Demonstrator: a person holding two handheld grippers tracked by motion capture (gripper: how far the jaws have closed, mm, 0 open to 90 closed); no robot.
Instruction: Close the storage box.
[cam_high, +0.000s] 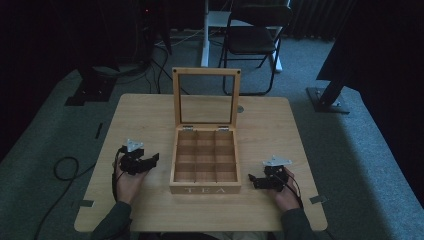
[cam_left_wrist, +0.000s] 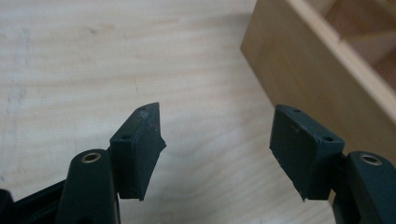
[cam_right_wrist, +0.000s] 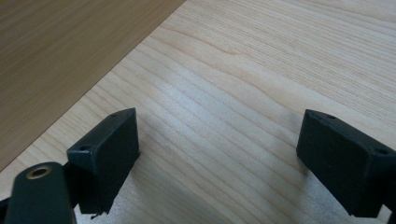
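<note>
The tea box sits mid-table, left tool and right tool flanking it.

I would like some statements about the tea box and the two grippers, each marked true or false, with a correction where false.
1. The lid of the tea box stands open. True.
2. The compartments hold tea bags. False: they look empty.
3. The left gripper is open, holding nothing. True.
4. The right gripper is shut on the box. False: it is open, beside the box, above the table.
5. A chair stands beyond the table. True.
</note>
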